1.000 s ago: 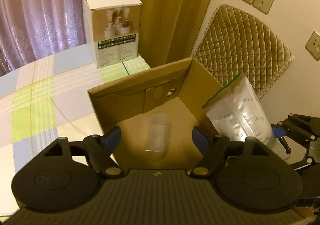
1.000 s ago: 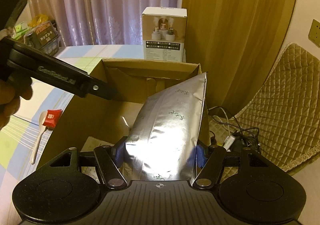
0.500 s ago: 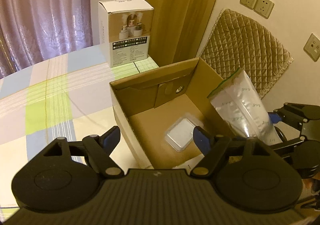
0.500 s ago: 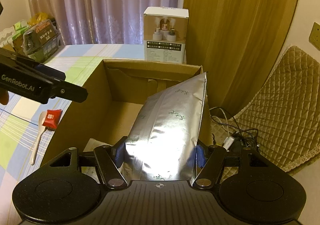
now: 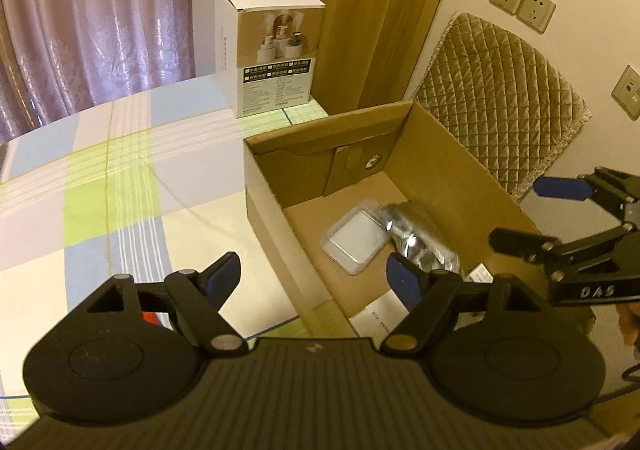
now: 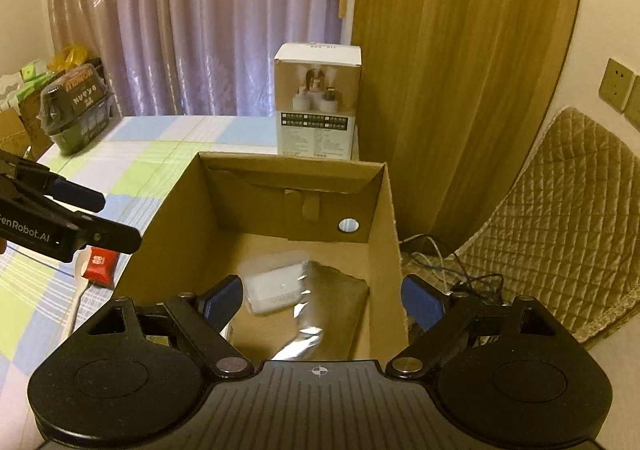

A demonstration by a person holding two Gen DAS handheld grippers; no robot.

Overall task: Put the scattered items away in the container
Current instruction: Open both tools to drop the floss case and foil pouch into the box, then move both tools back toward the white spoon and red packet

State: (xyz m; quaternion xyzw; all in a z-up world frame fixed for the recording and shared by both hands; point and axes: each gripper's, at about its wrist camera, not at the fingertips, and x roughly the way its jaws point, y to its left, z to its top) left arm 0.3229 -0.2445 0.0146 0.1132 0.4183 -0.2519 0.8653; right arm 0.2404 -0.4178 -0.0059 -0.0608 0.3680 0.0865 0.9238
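An open cardboard box (image 5: 460, 154) (image 6: 384, 210) stands at the table's right edge. Inside lie a clear plastic case (image 5: 354, 242) (image 6: 276, 284), a silver foil pouch (image 5: 420, 238) (image 6: 324, 310) and white paper (image 5: 380, 318). My left gripper (image 5: 314, 276) is open and empty, above the box's near left wall. My right gripper (image 6: 322, 296) is open and empty above the box's near end; it also shows in the left wrist view (image 5: 536, 214). A red packet (image 6: 100, 266) and a white spoon (image 6: 80, 298) lie on the cloth left of the box.
A white product box (image 5: 270, 50) (image 6: 318, 102) stands on the checked tablecloth (image 5: 100, 178) behind the cardboard box. A dark wrapped container (image 6: 76, 110) sits far left. A quilted chair back (image 6: 560, 218) and cables (image 6: 440, 262) are right of the table.
My right gripper opened and let go of the silver pouch, which dropped flat into the box. My left gripper drew back and to the left of the box.
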